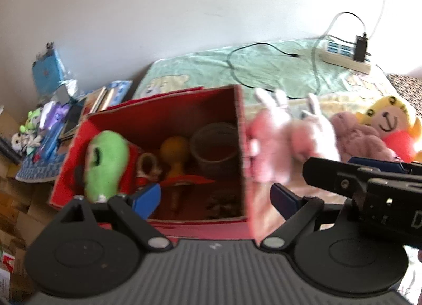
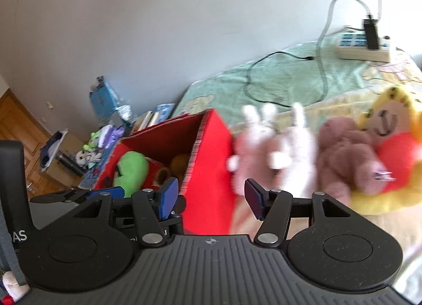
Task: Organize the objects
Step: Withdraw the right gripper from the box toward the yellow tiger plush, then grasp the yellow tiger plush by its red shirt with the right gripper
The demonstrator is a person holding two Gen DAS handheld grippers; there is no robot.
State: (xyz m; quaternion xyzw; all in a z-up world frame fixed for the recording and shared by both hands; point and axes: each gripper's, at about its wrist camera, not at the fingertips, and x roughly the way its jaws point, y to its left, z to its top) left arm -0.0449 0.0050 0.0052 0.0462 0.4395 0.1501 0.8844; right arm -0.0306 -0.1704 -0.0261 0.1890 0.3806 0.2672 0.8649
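In the left wrist view, the left gripper [image 1: 215, 198] hangs over the near edge of an open red box [image 1: 238, 131], its blue-padded fingers spread wide with nothing between them. This view looks down into the box: a green plush [image 1: 105, 162] leans at the near left, with a yellow round toy [image 1: 174, 150] and a grey cup [image 1: 215, 146] farther back on the box floor. Just right of the box stand blurred pink and white rabbit plushes [image 1: 282, 133], then a mauve plush [image 1: 356, 136] and a yellow bear plush [image 1: 387, 120] farther right, all on a pale green blanket [image 1: 211, 67]. The right gripper's black body enters from the right edge, in front of the mauve plush. A white power strip [image 1: 345, 58] lies at the far right of the blanket.

In the right wrist view, the right gripper [image 2: 211, 198] is also spread wide and empty, set before the box's red right wall [image 2: 213, 162] and the rabbit plushes [image 2: 271, 146]. Little of the box interior shows here: only the green plush [image 2: 132, 172] and a bit of the yellow toy. This view shows more of the yellow bear plush [image 2: 390, 131] with its red front, the mauve plush [image 2: 343, 152] leaning against it, and a wooden door [image 2: 15, 120] at the far left. The left gripper's blue pad [image 2: 105, 192] shows low at the left.
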